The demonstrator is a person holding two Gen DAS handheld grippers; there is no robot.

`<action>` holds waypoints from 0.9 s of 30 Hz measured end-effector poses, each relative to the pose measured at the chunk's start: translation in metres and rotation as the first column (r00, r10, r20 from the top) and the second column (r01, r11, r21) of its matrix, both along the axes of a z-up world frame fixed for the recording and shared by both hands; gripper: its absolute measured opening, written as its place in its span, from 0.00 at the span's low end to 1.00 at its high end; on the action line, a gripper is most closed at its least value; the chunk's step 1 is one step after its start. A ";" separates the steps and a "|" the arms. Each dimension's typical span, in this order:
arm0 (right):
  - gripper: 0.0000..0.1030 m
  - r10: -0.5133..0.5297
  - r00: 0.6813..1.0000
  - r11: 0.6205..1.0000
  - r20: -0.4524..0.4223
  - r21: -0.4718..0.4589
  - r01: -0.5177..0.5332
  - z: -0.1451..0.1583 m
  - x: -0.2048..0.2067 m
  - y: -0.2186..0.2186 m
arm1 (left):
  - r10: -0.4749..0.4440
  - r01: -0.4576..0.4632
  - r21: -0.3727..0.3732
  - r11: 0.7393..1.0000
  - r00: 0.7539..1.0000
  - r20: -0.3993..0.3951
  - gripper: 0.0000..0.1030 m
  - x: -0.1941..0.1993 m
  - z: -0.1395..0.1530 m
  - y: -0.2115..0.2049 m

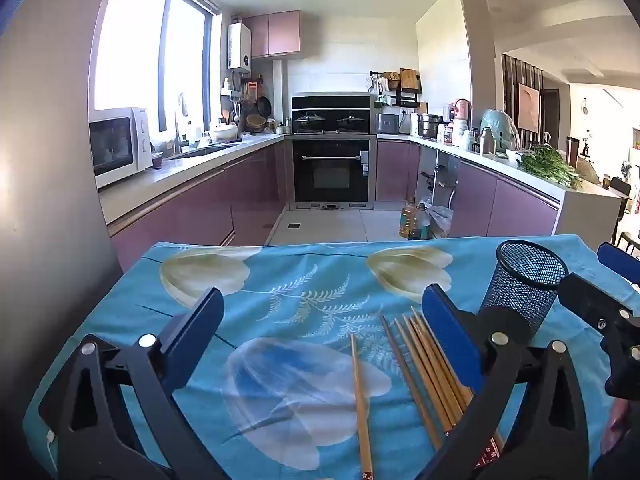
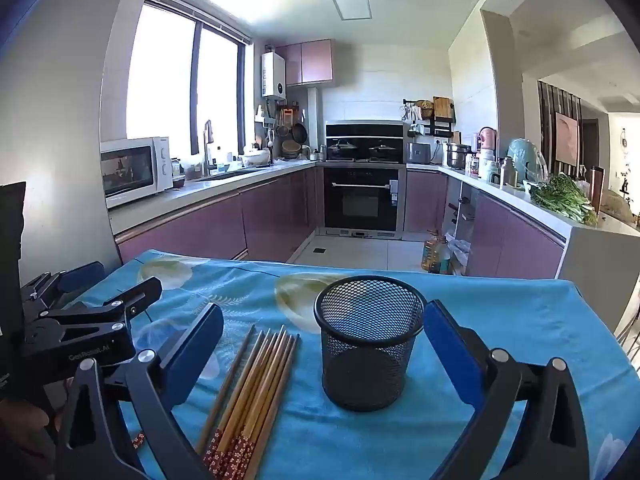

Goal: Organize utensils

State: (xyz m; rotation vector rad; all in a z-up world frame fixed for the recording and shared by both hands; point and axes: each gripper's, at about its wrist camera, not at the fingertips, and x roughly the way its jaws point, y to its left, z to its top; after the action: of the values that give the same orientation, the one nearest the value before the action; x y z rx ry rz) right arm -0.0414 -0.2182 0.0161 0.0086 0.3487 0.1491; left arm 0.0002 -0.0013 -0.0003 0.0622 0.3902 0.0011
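Nothing is sorted yet: the chopsticks (image 2: 256, 392) lie on the desk (image 2: 520, 320) beside the empty mesh cup (image 2: 369, 344) (one strays apart). Left hand-held gripper (image 1: 320, 344) and right hand-held gripper (image 2: 324, 344) both gape, holding nothing.

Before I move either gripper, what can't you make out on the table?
- Chopstick bundle: exact count unclear in both views; sticks overlap, and the left wrist view's own finger covers some.
- Single chopstick: handle end cut off by the bottom edge, left wrist view.
- Mesh cup: the inside bottom is hidden by its wall in both views.
- Tablecloth: near edge hidden behind both grippers.
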 end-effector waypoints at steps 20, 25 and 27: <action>0.94 -0.001 0.999 1.000 0.040 0.028 0.000 0.005 -0.005 0.000 | 0.014 -0.011 -0.038 0.999 0.996 0.086 0.95 -0.011 0.010 0.009; 0.94 -0.009 0.999 1.000 0.035 0.024 0.008 0.004 -0.004 0.000 | 0.015 -0.011 -0.041 0.999 0.995 0.096 0.95 -0.012 0.010 0.009; 0.94 -0.011 0.999 1.000 0.034 0.026 0.010 0.003 -0.004 0.000 | 0.015 -0.012 -0.038 0.999 0.995 0.099 0.95 -0.012 0.009 0.009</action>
State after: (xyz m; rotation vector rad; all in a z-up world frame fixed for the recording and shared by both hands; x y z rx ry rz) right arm -0.0457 -0.2186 0.0194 0.0332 0.3129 0.1432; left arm -0.0122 0.0074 0.0086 0.0226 0.2910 0.0103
